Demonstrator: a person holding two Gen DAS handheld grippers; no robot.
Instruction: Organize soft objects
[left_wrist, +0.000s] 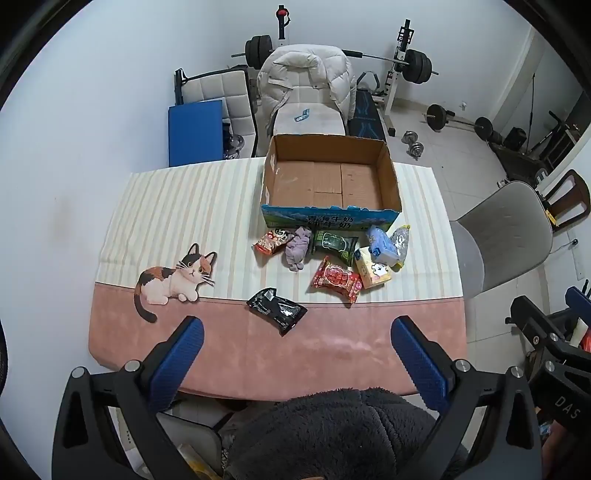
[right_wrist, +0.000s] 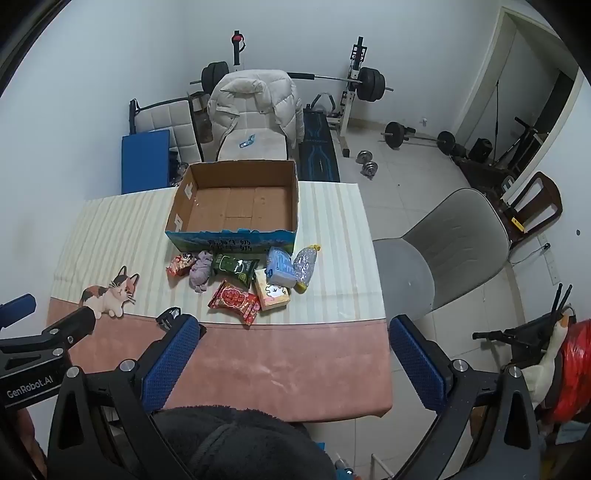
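Note:
An open, empty cardboard box (left_wrist: 389, 173) (right_wrist: 177, 218) stands at the table's far side. In front of it lie several soft packets: a red snack bag (left_wrist: 337, 279) (right_wrist: 234, 301), a dark green pack (left_wrist: 334, 244) (right_wrist: 236, 268), a purple cloth (left_wrist: 297, 248) (right_wrist: 201, 275), a yellow tissue pack (left_wrist: 373, 272) (right_wrist: 272, 293), a light blue pack (left_wrist: 382, 245) (right_wrist: 281, 267) and a small red bag (left_wrist: 269, 240) (right_wrist: 180, 265). A black packet (left_wrist: 277, 311) lies nearer. My left gripper (left_wrist: 295, 354) and right gripper (right_wrist: 291, 350) are both open and empty, above the table's near edge.
A cat picture (left_wrist: 173, 282) is printed on the tablecloth (left_wrist: 166, 206). A grey chair (right_wrist: 454, 251) stands right of the table. A chair with a white jacket (left_wrist: 306, 77) stands behind the box, with weights and a barbell rack (right_wrist: 369, 85) beyond.

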